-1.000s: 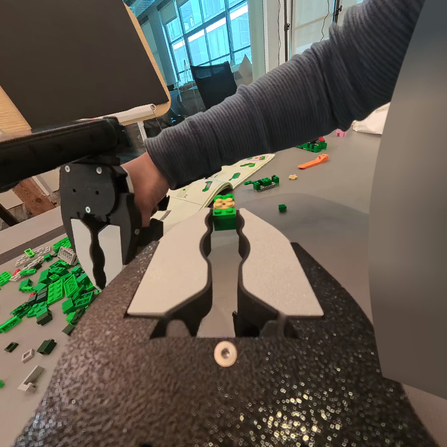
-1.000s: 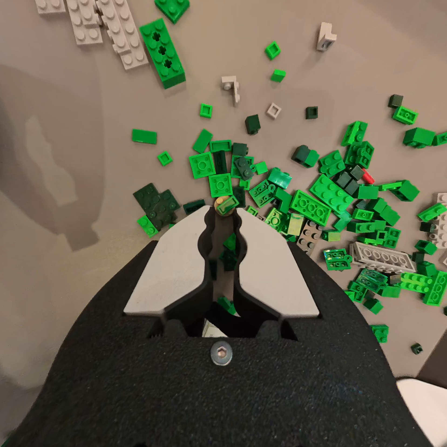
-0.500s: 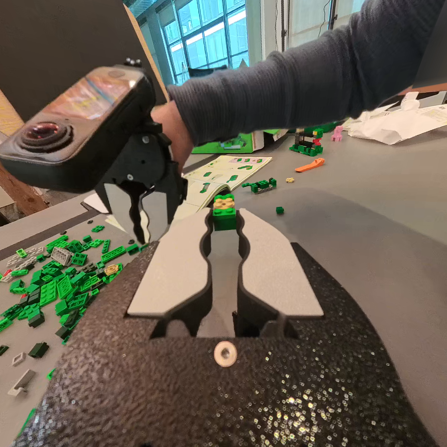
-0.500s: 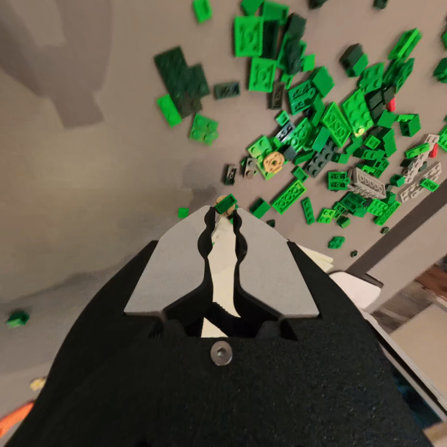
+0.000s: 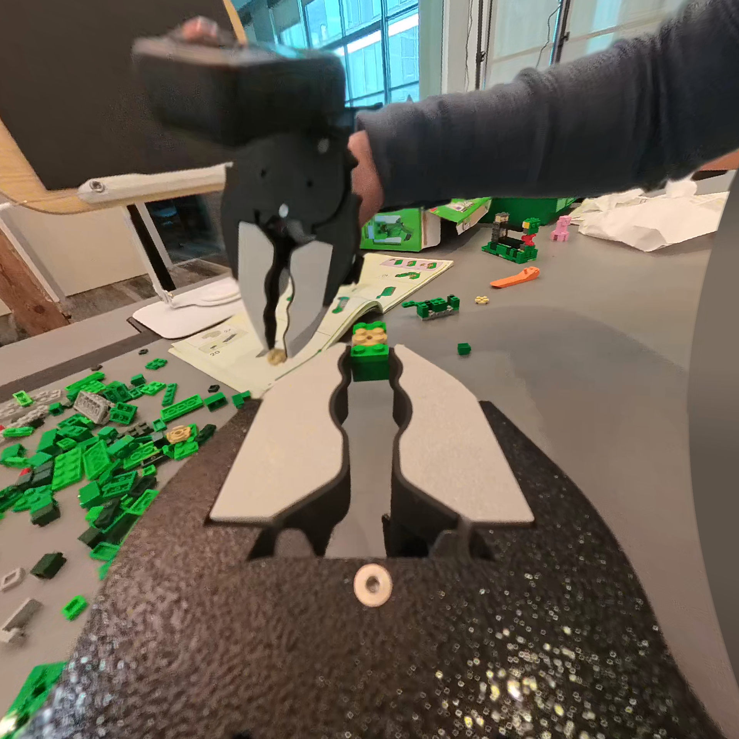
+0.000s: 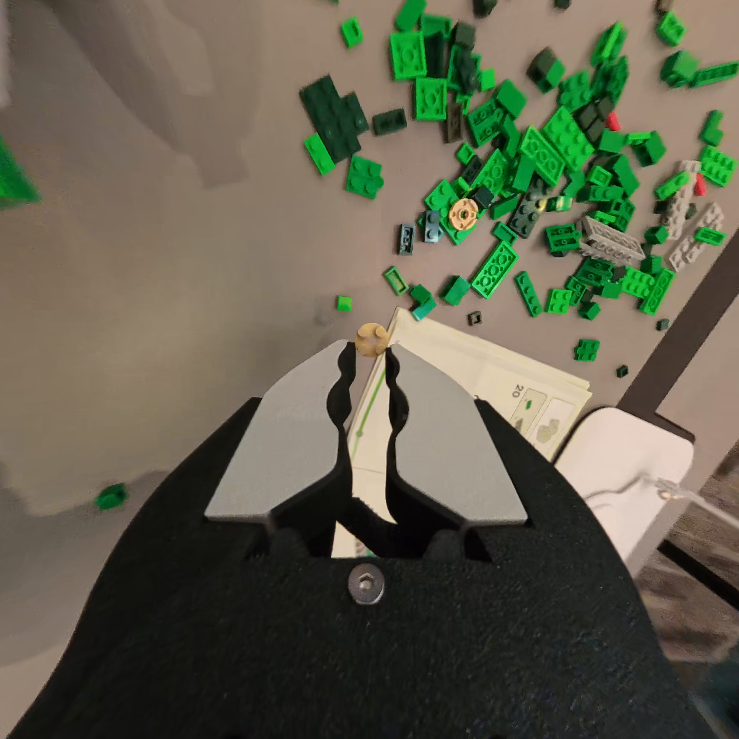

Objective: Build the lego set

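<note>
Two grippers, each pinching a Lego piece above the grey table point(image 5: 560, 360).

Loose green bricks point(image 5: 92, 448) lie far left; the right gripper point(image 5: 276, 352) pinches a tan round plate point(image 6: 371, 340) over the instruction booklet point(image 5: 360, 296); the left gripper point(image 5: 370, 360) clamps a green brick stack point(image 5: 370, 358) topped in tan.

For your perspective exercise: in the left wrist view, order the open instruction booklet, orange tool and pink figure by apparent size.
1. Instruction booklet
2. Orange tool
3. Pink figure, though it stands farthest back, so distance shrinks it.
</note>
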Demonstrator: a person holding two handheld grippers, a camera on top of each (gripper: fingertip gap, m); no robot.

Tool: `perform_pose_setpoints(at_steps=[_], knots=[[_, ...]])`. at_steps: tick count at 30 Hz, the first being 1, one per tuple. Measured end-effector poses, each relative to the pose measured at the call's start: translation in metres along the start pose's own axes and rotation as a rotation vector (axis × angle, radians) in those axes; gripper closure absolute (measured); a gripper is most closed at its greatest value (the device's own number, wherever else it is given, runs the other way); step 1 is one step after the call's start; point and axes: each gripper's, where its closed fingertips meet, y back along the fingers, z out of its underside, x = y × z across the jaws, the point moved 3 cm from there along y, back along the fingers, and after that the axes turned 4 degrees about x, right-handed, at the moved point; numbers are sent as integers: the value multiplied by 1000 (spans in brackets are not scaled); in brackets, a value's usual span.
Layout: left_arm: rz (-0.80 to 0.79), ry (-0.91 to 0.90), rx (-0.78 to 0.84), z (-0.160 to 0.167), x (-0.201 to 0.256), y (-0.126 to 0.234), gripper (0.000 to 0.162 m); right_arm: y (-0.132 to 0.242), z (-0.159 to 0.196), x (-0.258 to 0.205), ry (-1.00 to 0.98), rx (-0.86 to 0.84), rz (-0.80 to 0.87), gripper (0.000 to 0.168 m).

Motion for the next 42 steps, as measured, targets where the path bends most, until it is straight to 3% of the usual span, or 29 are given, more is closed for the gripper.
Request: perform_pose_setpoints(at_steps=[5, 8, 22, 42], knots=[[50, 86, 44, -3, 2, -8, 145, 57, -26, -39, -82, 358, -106, 155], [78, 113, 53, -4, 3, -16, 145, 84, -35, -60, -76, 440, -140, 155], [199, 78, 51, -5, 40, -70, 145, 99, -6, -98, 2, 251, -105, 155], [222, 87, 58, -6, 44, -71, 146, 94, -4, -104, 51, 188, -136, 155]])
